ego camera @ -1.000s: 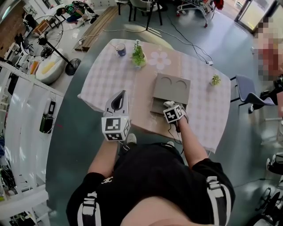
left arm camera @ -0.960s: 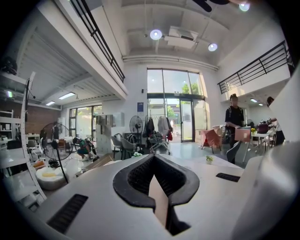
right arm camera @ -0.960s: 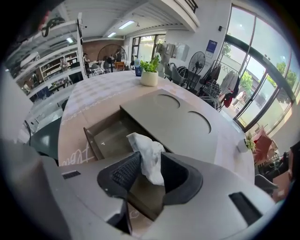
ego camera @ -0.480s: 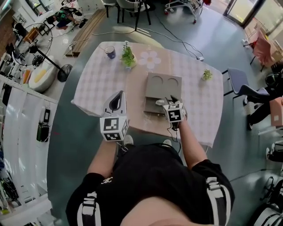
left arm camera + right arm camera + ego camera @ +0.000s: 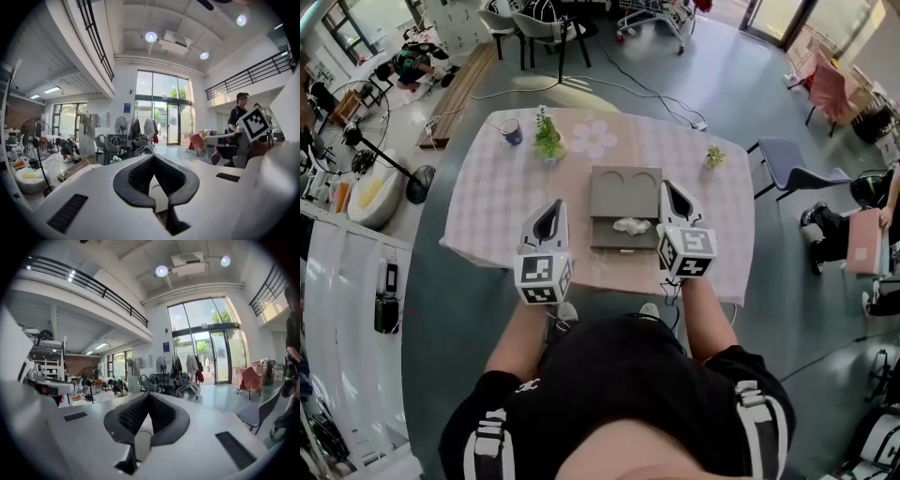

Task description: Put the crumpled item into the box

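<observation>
A grey box (image 5: 623, 242) stands open on the table, its lid (image 5: 625, 190) with two round hollows folded back. The white crumpled item (image 5: 631, 225) lies inside the box. My right gripper (image 5: 667, 188) hovers just right of the box, lifted off the table, its jaws shut with nothing between them. My left gripper (image 5: 553, 205) hangs left of the box, shut and empty. Both gripper views look out level over the room: the left gripper (image 5: 153, 158) and the right gripper (image 5: 147, 396) each show dark pads that meet at the tip. The box is hidden in both.
On the checked tablecloth (image 5: 497, 202) at the far side are a blue mug (image 5: 512, 137), a potted plant (image 5: 547, 141), a flower-shaped mat (image 5: 593, 138) and a small plant (image 5: 713, 157). A chair (image 5: 787, 171) stands to the right, and a fan (image 5: 380, 150) to the left.
The right gripper has pulled back from the box front, risen and moved to the box's right side. The crumpled item now lies free in the box. The left gripper has barely moved.
</observation>
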A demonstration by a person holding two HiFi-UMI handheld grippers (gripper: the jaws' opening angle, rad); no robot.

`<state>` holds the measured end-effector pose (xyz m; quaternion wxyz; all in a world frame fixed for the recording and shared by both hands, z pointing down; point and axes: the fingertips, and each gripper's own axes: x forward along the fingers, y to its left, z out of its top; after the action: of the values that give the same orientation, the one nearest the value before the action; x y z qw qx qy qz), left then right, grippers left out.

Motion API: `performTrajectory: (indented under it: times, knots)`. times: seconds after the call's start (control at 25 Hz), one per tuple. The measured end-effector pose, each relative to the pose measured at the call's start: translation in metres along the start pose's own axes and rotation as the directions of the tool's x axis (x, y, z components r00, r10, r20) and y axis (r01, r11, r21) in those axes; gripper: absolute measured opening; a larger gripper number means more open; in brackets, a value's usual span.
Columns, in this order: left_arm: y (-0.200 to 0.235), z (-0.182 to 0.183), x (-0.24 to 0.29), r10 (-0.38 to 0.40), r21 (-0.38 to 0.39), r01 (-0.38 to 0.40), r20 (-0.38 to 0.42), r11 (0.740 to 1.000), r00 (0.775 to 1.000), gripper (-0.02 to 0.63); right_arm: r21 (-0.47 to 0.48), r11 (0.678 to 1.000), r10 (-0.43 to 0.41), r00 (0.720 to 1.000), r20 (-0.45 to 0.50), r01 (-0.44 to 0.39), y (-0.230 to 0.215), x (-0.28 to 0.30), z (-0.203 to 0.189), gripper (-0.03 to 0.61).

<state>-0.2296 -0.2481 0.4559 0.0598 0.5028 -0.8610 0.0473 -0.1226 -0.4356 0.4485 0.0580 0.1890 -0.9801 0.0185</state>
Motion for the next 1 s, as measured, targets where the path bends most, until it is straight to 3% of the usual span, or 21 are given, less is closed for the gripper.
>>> performTrajectory:
  times: [0.2,0.4,1.0]
  knots:
    - [-0.021,0.008,0.006,-0.059,0.009,0.059,0.017,0.998,0.998,0.003,-0.039,0.995,-0.082,0.985,0.153,0.089,-0.010,-0.033,0.045,0.002]
    - [-0.038,0.010,0.006,-0.103,0.019,0.103,0.020,0.995,0.994,0.003,-0.006,0.993,-0.118,0.970,0.211,0.122,-0.014,-0.065,0.044,0.002]
    - [-0.053,0.021,-0.012,-0.125,0.012,0.125,0.049,0.992,0.991,0.003,0.013,0.995,-0.098,0.973,0.210,0.098,-0.002,-0.090,0.042,0.002]
